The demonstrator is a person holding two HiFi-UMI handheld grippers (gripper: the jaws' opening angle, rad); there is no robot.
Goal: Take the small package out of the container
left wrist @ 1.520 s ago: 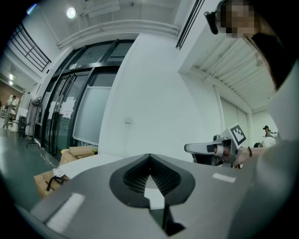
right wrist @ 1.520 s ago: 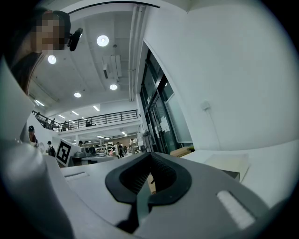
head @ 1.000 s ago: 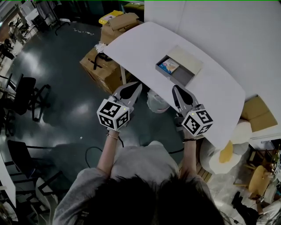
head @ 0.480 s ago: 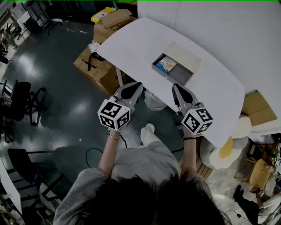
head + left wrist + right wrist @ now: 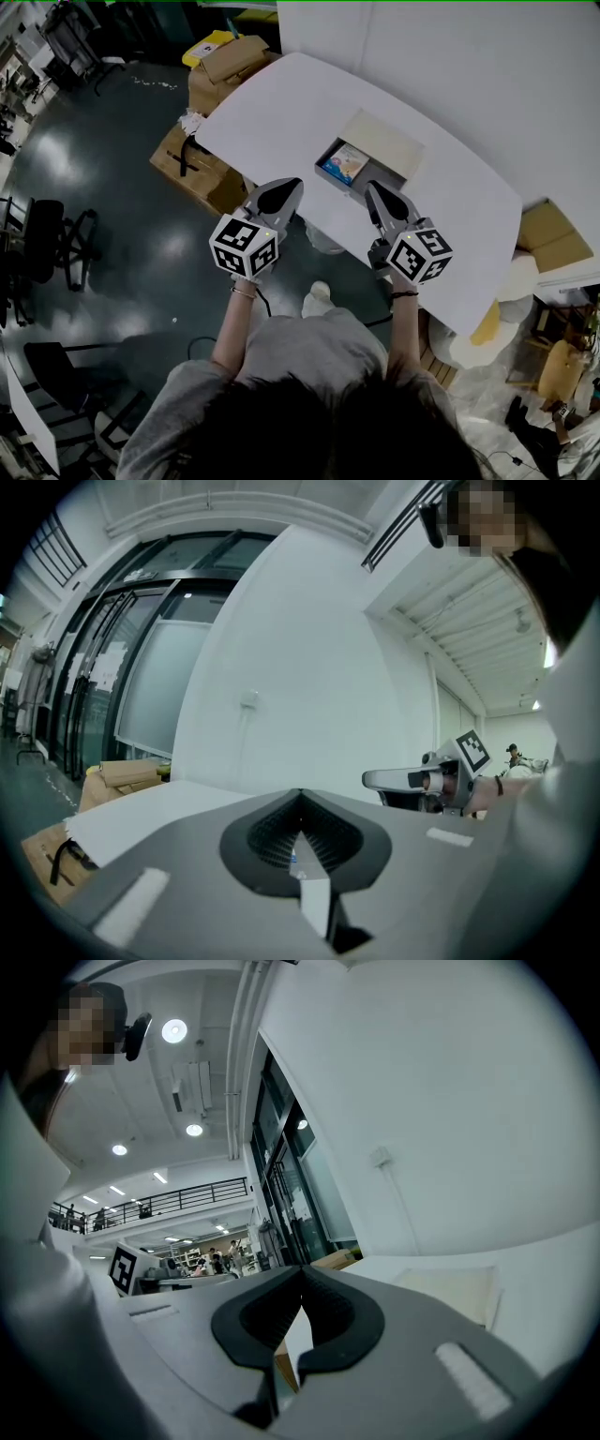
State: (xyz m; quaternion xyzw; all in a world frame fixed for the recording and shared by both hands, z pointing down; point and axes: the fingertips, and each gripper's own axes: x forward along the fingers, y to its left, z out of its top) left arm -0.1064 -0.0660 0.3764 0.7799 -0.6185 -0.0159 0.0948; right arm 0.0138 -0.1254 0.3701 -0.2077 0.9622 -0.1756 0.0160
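Observation:
In the head view a grey open container lies on the white table, its cream lid folded back behind it. Inside lies the small blue package. My right gripper is shut and empty, its tip at the table's near edge, just short of the container's front right corner. My left gripper is also shut and empty, level with the table edge and left of the container. The left gripper view shows its jaws closed tip to tip, and the right gripper view shows the same of the right gripper.
Cardboard boxes stand on the dark floor left of the table, with more at its far end. A white bag sits under the table edge. Office chairs are far left. A white wall runs behind the table.
Both grippers have moved forward toward the table; the container now lies close ahead of the tips. The jaws stayed shut.

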